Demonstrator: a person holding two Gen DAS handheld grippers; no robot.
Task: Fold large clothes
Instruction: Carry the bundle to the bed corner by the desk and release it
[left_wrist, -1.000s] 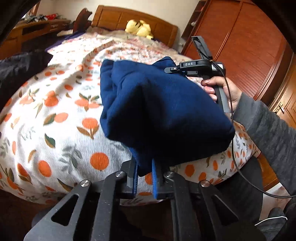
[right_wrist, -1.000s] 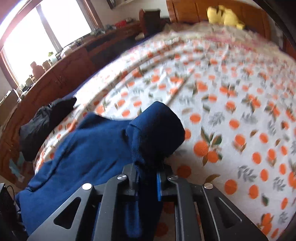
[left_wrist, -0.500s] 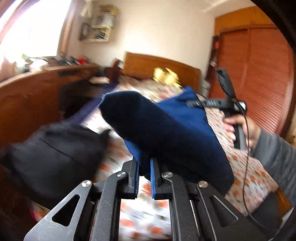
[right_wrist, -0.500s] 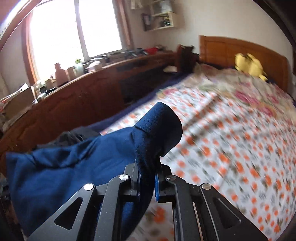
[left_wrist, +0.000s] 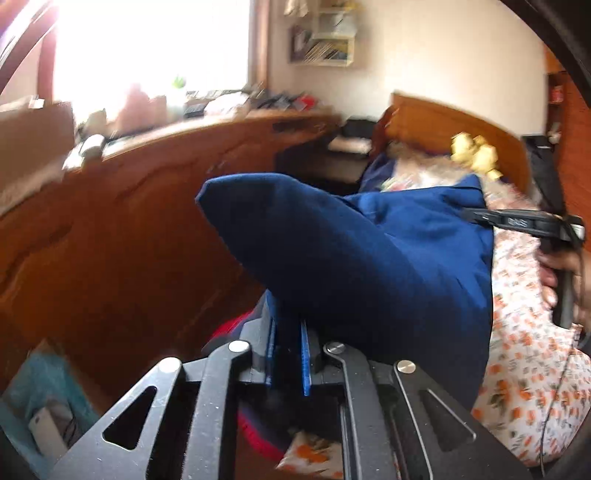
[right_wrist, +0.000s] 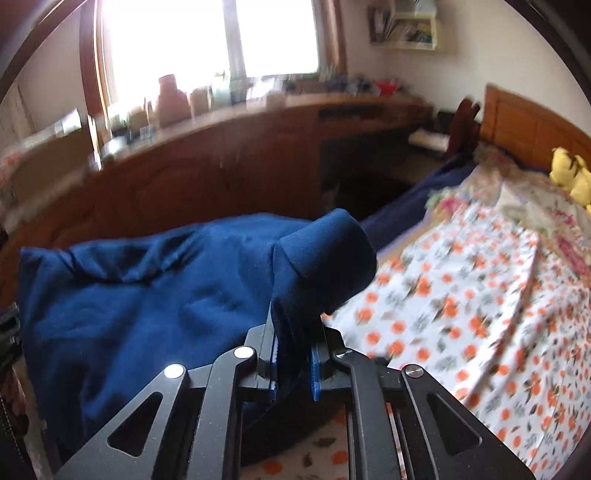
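A folded dark blue garment (left_wrist: 369, 258) hangs in the air between both grippers. My left gripper (left_wrist: 287, 354) is shut on one edge of it. My right gripper (right_wrist: 293, 363) is shut on the other edge, where the blue garment (right_wrist: 147, 306) bunches over the fingers and spreads to the left. In the left wrist view the right gripper (left_wrist: 524, 223) shows at the far right, held by a hand. The garment is lifted off the bed (right_wrist: 480, 295) with the orange-flower sheet.
A long wooden cabinet (right_wrist: 221, 173) with clutter on top runs under a bright window (right_wrist: 207, 40). A wooden headboard (left_wrist: 454, 136) and a yellow plush toy (right_wrist: 570, 175) are at the far end of the bed. Red cloth and a bag lie on the floor by the left gripper.
Both grippers have lifted the blue garment off the bed and swung it left toward the wooden cabinet. Both stay shut on it.
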